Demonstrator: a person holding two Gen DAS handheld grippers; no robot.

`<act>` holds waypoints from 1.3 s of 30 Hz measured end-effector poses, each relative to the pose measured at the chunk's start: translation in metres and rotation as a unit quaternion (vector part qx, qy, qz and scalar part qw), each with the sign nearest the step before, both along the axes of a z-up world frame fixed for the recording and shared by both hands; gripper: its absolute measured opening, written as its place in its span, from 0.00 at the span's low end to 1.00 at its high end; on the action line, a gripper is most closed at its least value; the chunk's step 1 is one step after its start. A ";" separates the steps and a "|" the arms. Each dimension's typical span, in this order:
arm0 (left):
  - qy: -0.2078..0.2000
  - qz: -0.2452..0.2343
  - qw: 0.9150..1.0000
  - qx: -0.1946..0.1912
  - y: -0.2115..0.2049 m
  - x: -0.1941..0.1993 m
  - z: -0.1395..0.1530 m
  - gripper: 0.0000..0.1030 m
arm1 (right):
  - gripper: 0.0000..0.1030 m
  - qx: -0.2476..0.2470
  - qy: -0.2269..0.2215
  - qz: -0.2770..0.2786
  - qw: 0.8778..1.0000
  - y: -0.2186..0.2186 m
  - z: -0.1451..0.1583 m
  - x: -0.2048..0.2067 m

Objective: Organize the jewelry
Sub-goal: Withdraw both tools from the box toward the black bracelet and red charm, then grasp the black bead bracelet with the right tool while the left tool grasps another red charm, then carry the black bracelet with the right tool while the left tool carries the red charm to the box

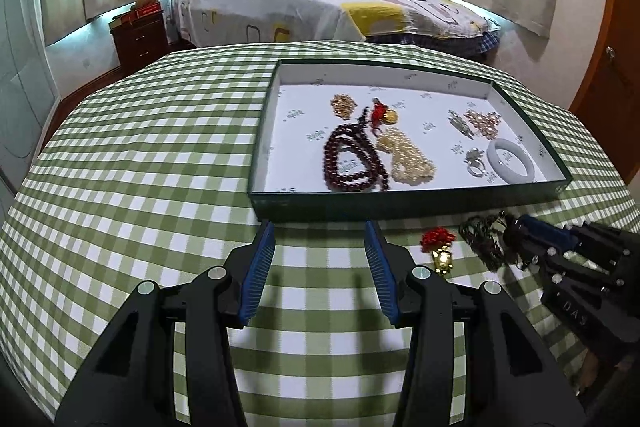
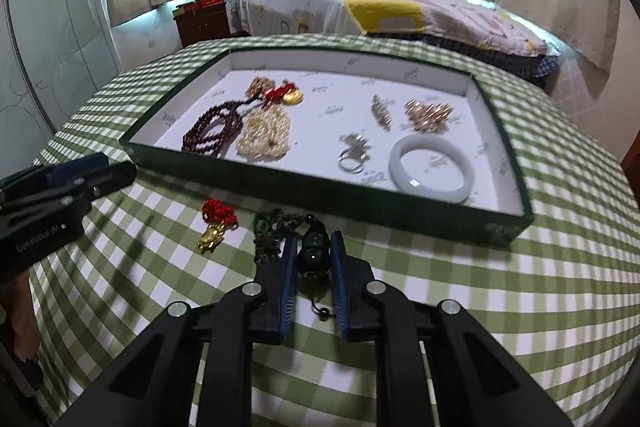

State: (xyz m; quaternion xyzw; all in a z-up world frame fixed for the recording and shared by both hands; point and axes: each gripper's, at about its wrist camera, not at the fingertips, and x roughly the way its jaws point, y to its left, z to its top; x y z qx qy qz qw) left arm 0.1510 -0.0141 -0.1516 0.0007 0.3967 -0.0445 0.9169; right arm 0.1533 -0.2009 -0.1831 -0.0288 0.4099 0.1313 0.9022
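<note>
A dark green tray (image 1: pixel 400 203) (image 2: pixel 304 189) with a white floor holds dark red beads (image 1: pixel 354 163) (image 2: pixel 212 133), a pearl strand (image 1: pixel 410 161) (image 2: pixel 264 137), a white bangle (image 1: pixel 510 161) (image 2: pixel 432 169), rings and gold pieces. In front of it on the cloth lie a gold charm on red cord (image 1: pixel 438 247) (image 2: pixel 214 223) and a dark beaded necklace (image 1: pixel 480 237) (image 2: pixel 272 227). My right gripper (image 2: pixel 314 251) (image 1: pixel 520 227) is shut on the necklace's black pendant (image 2: pixel 314 249). My left gripper (image 1: pixel 320 247) (image 2: pixel 108 169) is open and empty, just before the tray's near wall.
The table carries a green-and-white checked cloth (image 1: pixel 140 167) (image 2: pixel 520 287). Behind it stand a bed (image 1: pixel 320 7) (image 2: pixel 380 7), a wooden nightstand (image 1: pixel 138 33) and curtained windows. A wooden door (image 1: pixel 608 67) is at the right.
</note>
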 end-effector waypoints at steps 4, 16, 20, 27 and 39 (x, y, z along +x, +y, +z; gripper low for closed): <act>0.003 -0.013 1.000 -0.001 -0.012 -0.001 -0.001 0.44 | 0.17 0.002 -0.010 -0.016 1.000 -0.014 0.008 -0.005; 0.017 -0.057 0.998 0.000 -0.056 0.001 -0.010 0.44 | 0.17 0.028 -0.013 -0.066 0.997 -0.059 0.010 -0.014; 0.025 -0.060 0.998 -0.005 -0.066 0.007 -0.016 0.44 | 0.17 0.036 -0.013 -0.072 0.997 -0.064 0.009 -0.014; 0.043 -0.062 0.997 -0.014 -0.074 0.018 -0.027 0.24 | 0.17 0.047 -0.009 -0.074 0.996 -0.066 0.005 -0.011; 0.033 -0.073 0.997 -0.023 -0.071 0.013 -0.025 0.09 | 0.17 0.051 -0.005 -0.072 0.996 -0.063 0.002 -0.010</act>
